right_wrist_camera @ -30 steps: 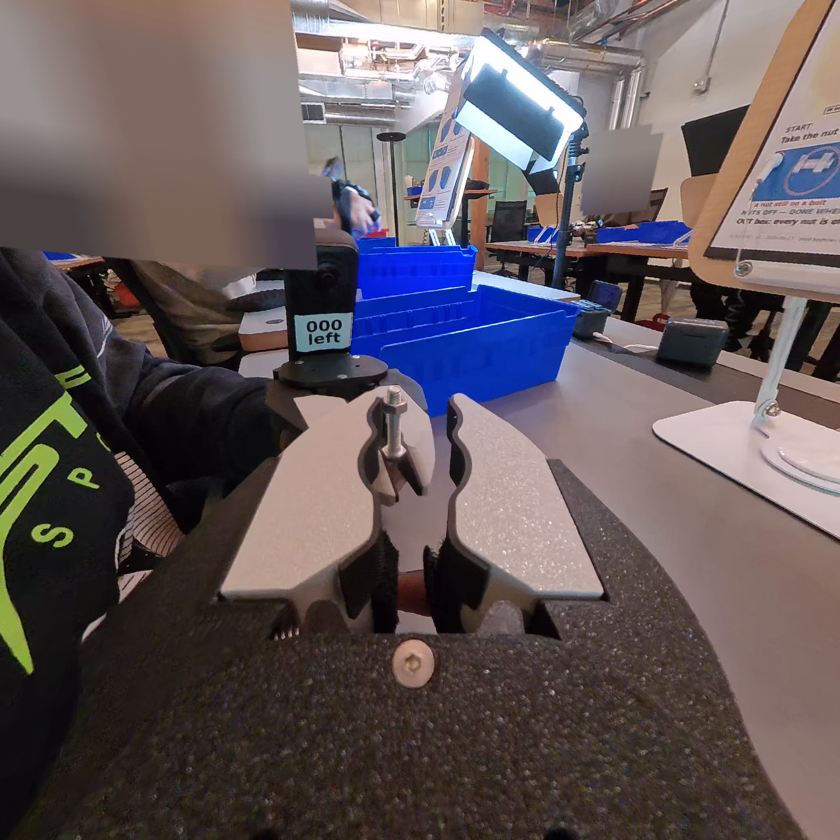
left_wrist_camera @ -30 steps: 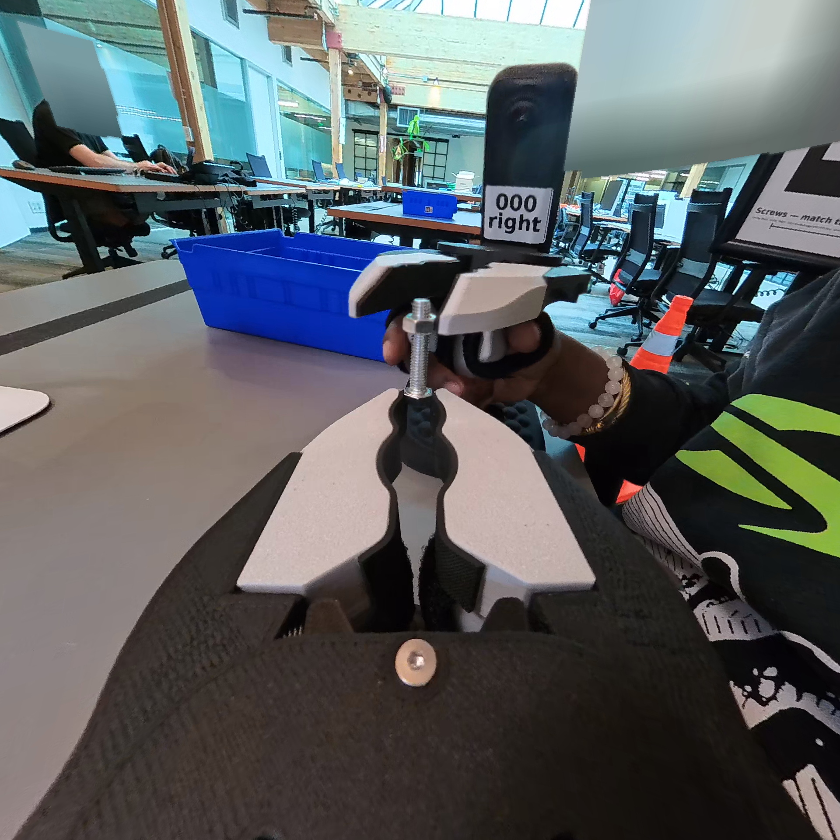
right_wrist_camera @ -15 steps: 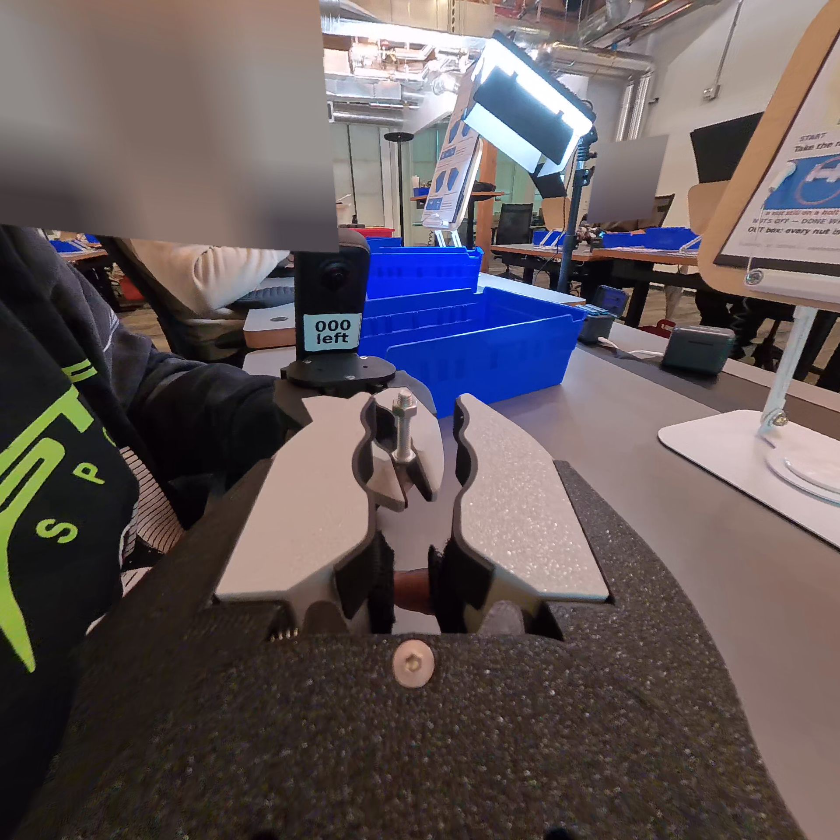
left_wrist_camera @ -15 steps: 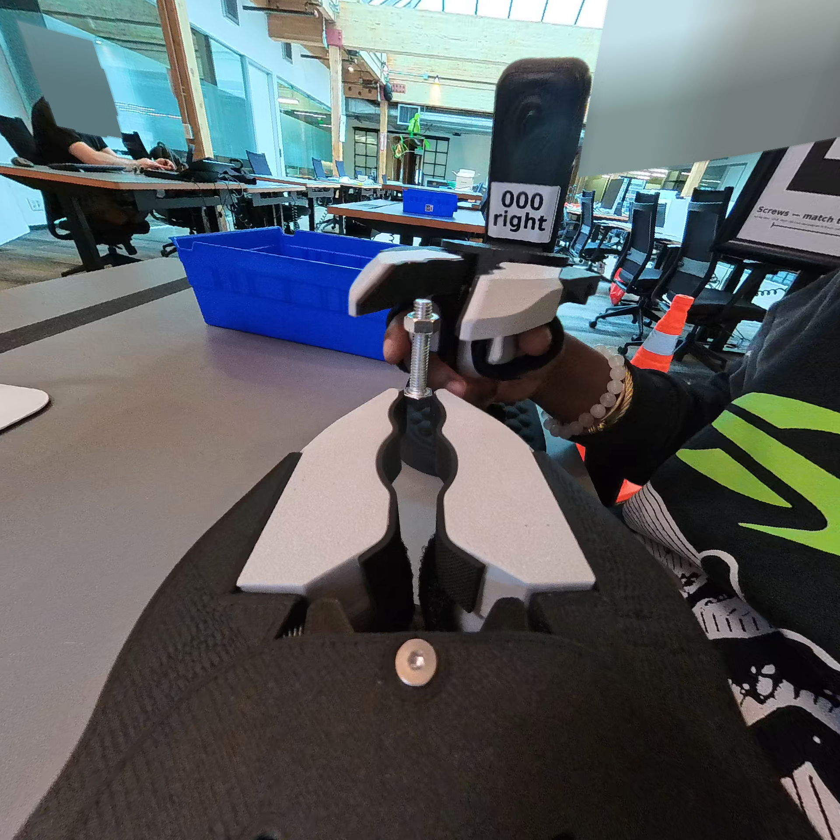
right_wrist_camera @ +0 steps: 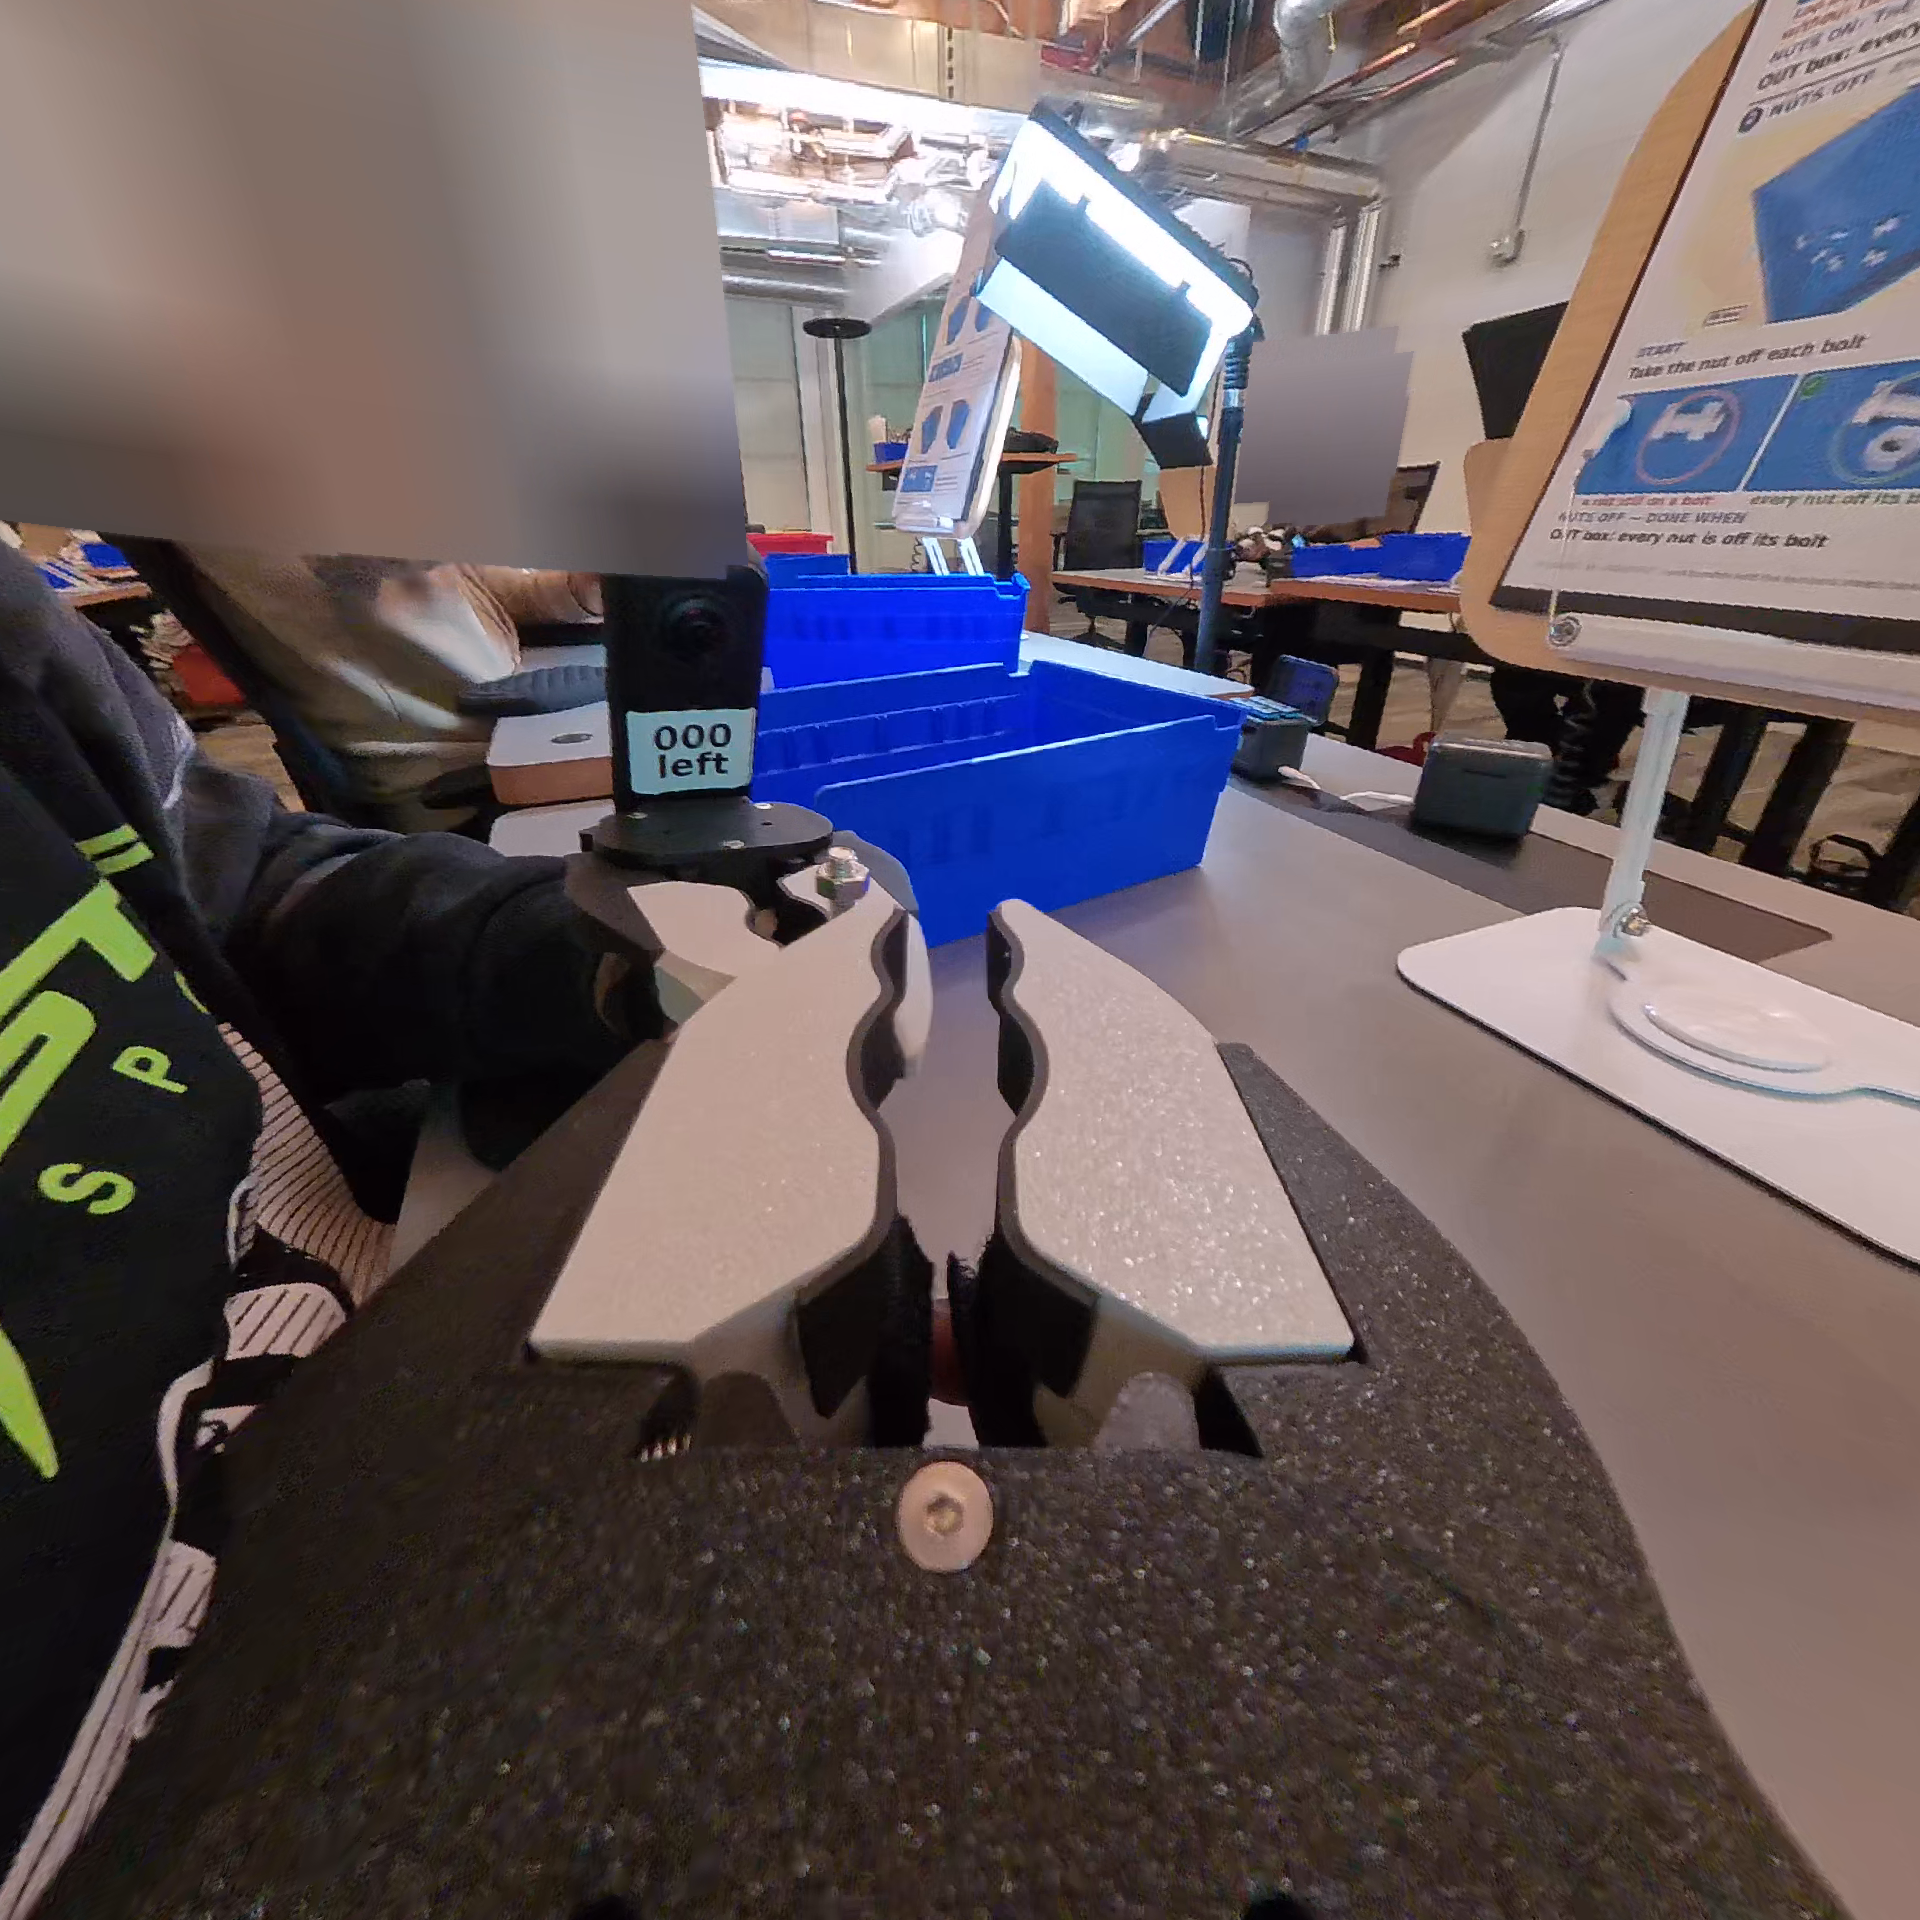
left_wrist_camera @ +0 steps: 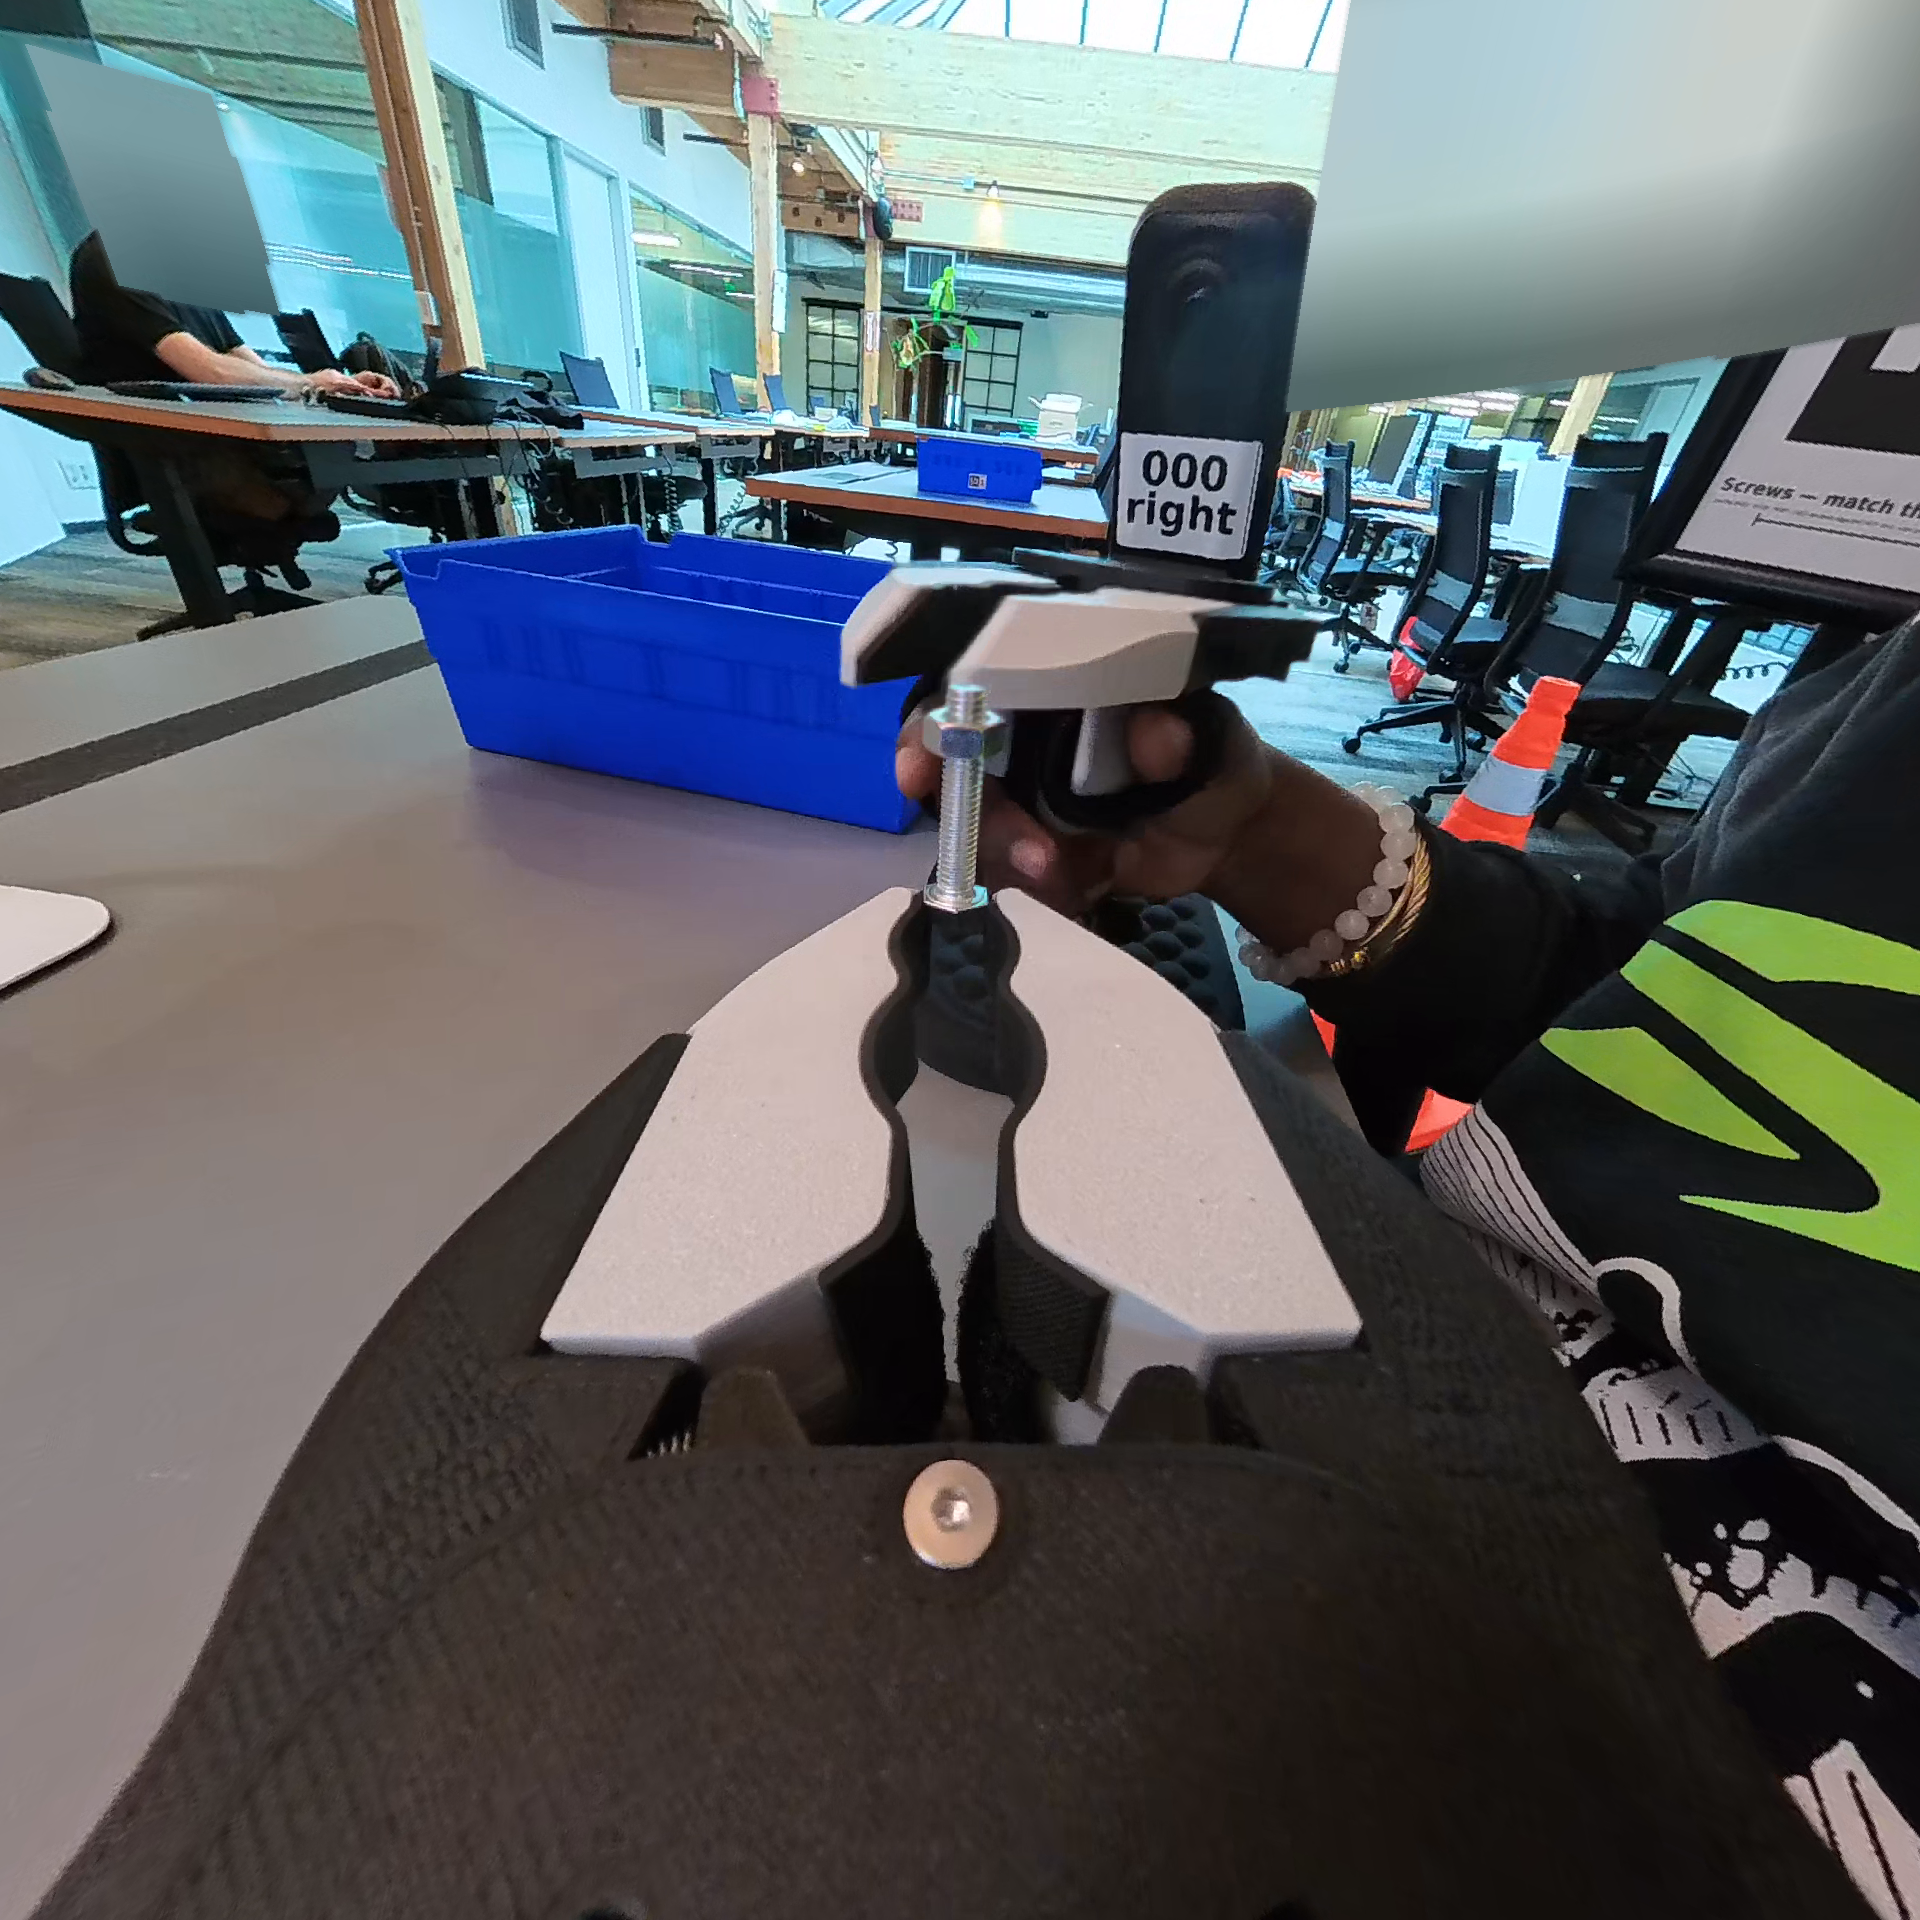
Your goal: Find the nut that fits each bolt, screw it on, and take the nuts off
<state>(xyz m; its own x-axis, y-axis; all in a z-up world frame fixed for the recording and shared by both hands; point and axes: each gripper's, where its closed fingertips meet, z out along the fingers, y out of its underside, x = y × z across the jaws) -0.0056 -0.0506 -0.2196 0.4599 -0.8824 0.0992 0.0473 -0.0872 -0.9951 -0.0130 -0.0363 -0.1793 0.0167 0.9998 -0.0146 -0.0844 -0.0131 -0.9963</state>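
The left gripper (left_wrist_camera: 958,914) is pressed together on the lower end of the bolt (left_wrist_camera: 960,821), which stands upright out of the fingertips, its threaded shank bare between the grip and the nut (left_wrist_camera: 966,740) near the top. A few threads poke out above the nut. The right gripper (right_wrist_camera: 943,940) is spread, with a clear gap between its fingers and nothing in it.

What has changed over the last second: the right gripper was lined up level with the nut, the bolt showing between its fingers in its own view; now it has lifted and swung aside. In the left wrist view it (left_wrist_camera: 940,634) hovers above and just behind the bolt's top, and in the right wrist view the nut (right_wrist_camera: 842,878) sits off to the left, past the left finger instead of between the pair. The nut looks to be at about the same height on the shank as before, so I judge no real turning has been done in this interval.

For the task, this reads as a re-approach: the nut is on its bolt and not yet gripped, and the right gripper has to come back down around it before it can be spun either way. The blue bin (left_wrist_camera: 665,665) waits on the grey table (left_wrist_camera: 312,987) behind, near the bolt
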